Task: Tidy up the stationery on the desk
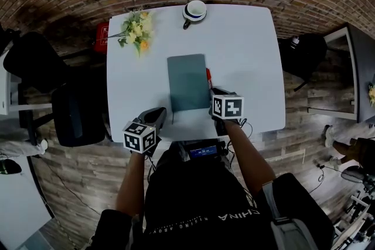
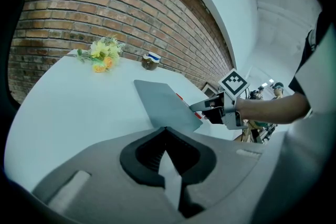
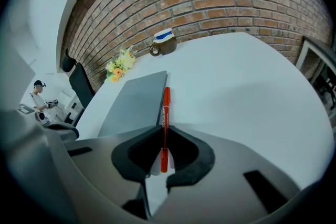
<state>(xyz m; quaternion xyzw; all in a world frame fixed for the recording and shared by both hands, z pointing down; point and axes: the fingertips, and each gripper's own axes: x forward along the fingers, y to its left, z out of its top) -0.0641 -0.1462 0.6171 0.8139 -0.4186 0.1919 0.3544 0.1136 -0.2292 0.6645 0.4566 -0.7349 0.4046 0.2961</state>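
Two grippers hang over the near edge of the white desk point(image 1: 246, 55), one on either side of a grey notebook point(image 1: 187, 82) that lies flat in the middle. The right gripper point(image 1: 215, 92) has its jaws closed on a red pen point(image 3: 166, 113), which runs straight out from between them along the notebook's right edge. From overhead only the far part of the pen shows; the gripper's body covers the near part. Whether the pen's far tip rests on the desk or is just off it, I cannot tell.

The left gripper point(image 2: 167, 136) is closed with nothing between its jaws, and points at the notebook's near left corner without touching it. Overhead, its tips are hard to pick out against its dark body.

At the far edge stands a cup point(image 1: 194, 10) on a saucer; its contents are out of sight. A bunch of yellow flowers point(image 1: 136, 29) lies near the far left corner. Behind it something red point(image 1: 101, 38) pokes past the desk's edge, too hidden to name. The person's torso cuts off the desk's near rim.
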